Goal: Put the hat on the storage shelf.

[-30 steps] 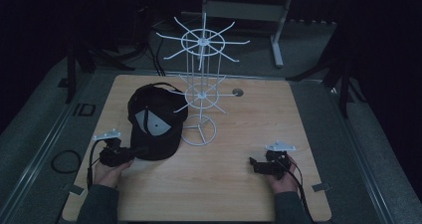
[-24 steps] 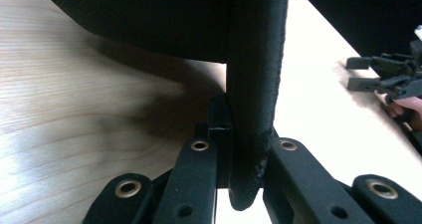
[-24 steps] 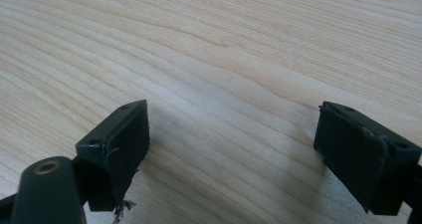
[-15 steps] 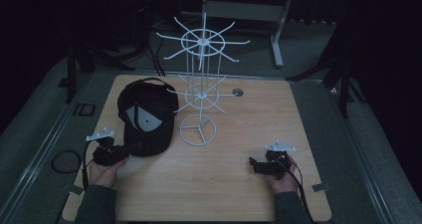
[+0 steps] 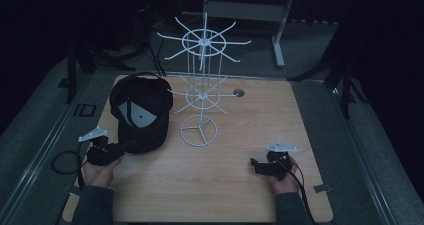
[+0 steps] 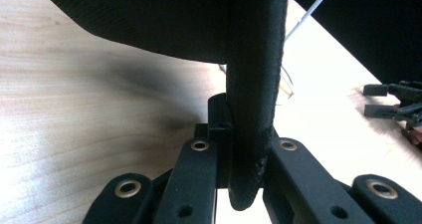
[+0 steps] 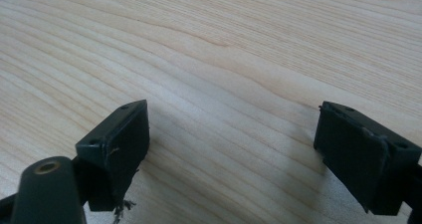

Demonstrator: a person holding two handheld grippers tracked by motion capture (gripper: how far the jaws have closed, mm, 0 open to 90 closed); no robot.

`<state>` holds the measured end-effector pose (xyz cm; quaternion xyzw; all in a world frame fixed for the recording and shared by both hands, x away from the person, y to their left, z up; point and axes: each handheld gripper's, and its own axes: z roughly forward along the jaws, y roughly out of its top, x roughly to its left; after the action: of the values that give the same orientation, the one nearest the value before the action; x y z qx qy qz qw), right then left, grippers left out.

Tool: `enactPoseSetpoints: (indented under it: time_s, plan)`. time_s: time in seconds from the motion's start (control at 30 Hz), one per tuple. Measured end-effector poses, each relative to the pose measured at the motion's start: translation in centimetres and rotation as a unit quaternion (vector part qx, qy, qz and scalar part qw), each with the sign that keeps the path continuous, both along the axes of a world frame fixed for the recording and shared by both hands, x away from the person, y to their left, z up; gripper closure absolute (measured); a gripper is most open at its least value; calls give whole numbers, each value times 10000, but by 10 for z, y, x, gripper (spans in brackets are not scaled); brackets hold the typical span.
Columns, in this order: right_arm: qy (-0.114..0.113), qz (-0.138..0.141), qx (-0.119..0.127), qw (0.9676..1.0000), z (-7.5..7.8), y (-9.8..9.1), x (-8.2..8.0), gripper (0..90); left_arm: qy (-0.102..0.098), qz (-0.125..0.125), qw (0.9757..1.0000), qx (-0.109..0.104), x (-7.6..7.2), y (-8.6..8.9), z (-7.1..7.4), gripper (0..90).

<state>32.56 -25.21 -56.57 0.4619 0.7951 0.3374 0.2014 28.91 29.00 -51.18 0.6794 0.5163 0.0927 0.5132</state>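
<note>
Left gripper [image 6: 244, 179] clamps cap [image 5: 140, 112] brim.

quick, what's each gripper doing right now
Left gripper: shut on the brim of the black cap.
Right gripper: open, nothing between its jaws, over the table.

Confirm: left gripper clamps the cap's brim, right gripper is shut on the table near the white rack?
Not quite. The right gripper is open, as the right gripper view shows: its jaws stand wide apart over bare table. The rest holds: the left gripper clamps the cap by its brim, beside the white rack.
</note>
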Motion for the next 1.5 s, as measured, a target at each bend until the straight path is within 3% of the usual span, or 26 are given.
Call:
enactPoseSetpoints:
  time_s: [0.57, 1.5]
  plan:
    - [1, -1, 1, 10000, 0, 0, 0, 140, -289, 134, 9994, 129, -5, -2, 21, 868]
    - [1, -5, 6, 10000, 0, 0, 0, 139, -582, 316, 9975, 260, -10, -8, 41, 868]
